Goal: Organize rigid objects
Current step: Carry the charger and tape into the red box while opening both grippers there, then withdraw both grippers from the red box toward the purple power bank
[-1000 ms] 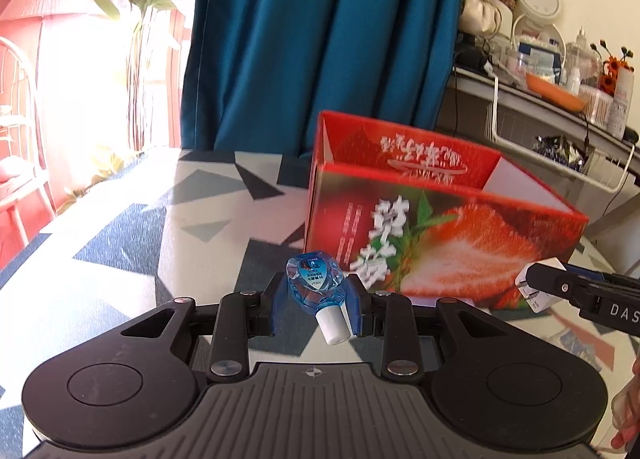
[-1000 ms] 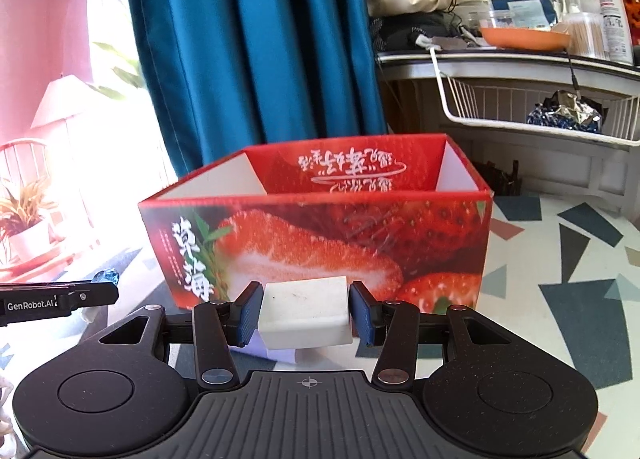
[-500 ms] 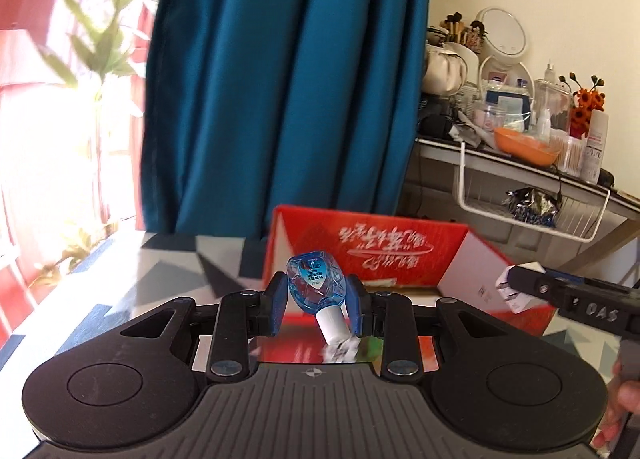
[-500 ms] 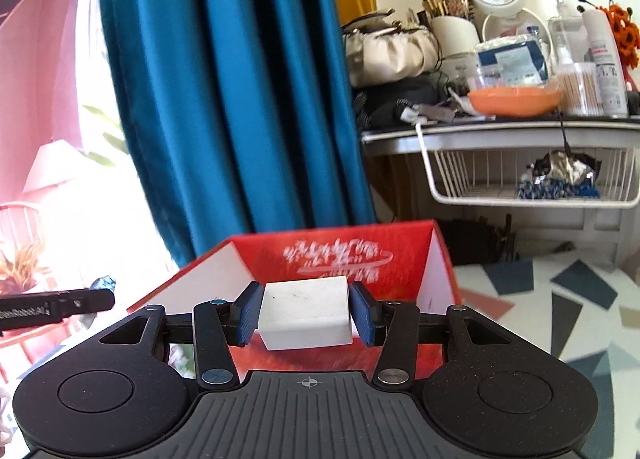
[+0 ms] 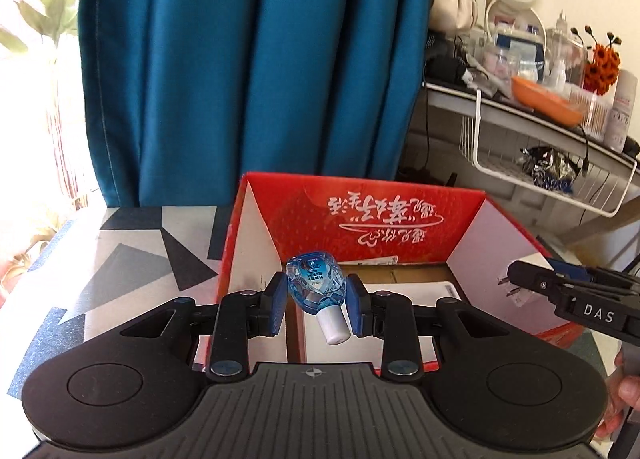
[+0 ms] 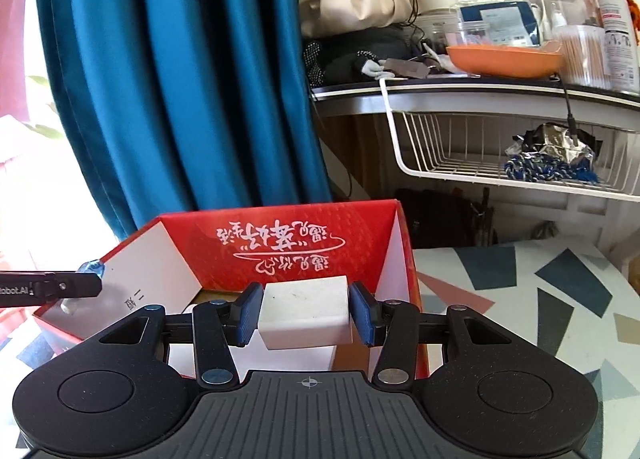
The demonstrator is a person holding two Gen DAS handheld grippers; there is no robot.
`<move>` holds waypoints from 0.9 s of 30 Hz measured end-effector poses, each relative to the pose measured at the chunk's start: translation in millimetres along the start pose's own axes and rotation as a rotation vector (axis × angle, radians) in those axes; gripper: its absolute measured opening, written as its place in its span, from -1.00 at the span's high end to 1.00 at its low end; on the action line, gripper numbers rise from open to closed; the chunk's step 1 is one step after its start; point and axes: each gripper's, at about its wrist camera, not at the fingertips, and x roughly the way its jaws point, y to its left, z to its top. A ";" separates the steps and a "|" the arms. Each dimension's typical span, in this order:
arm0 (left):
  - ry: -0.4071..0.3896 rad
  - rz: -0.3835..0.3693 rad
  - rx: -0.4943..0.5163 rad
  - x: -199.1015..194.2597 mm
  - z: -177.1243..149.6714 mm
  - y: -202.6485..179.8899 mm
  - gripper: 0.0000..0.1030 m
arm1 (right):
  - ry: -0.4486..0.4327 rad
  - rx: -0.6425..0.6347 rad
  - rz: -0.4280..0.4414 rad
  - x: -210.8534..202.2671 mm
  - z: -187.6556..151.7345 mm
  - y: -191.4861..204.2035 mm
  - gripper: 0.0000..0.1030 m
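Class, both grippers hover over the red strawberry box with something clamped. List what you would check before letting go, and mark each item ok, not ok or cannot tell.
1. Left gripper grips the blue bottle between both jaws: ok.
2. Right gripper grips the white block squarely: ok.
3. Bottle is above the open red box, inside its walls: ok.
4. Block is above the same box: ok.
5. Box floor free under each drop spot: cannot tell, a white card lies inside.
6. The grippers are apart from each other: ok.

box [image 5: 400, 219] on table [image 5: 120, 259], curtain [image 5: 240, 59] behind it, shelf [image 6: 480, 95] to its right, basket [image 6: 500, 147] under shelf
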 end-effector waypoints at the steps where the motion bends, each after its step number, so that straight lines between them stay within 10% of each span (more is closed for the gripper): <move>1: 0.008 -0.001 0.007 2.5 0.2 -0.7 0.36 | 0.004 -0.002 -0.002 1.7 0.2 -0.3 0.14; 14: 0.022 0.020 0.047 3.3 -0.5 -1.1 -0.17 | -0.006 0.002 -0.016 -5.2 1.6 -0.1 0.12; 27: -0.031 0.019 0.084 -29.3 0.2 -5.7 -0.90 | -0.053 0.008 -0.006 -39.5 -8.1 18.3 -0.54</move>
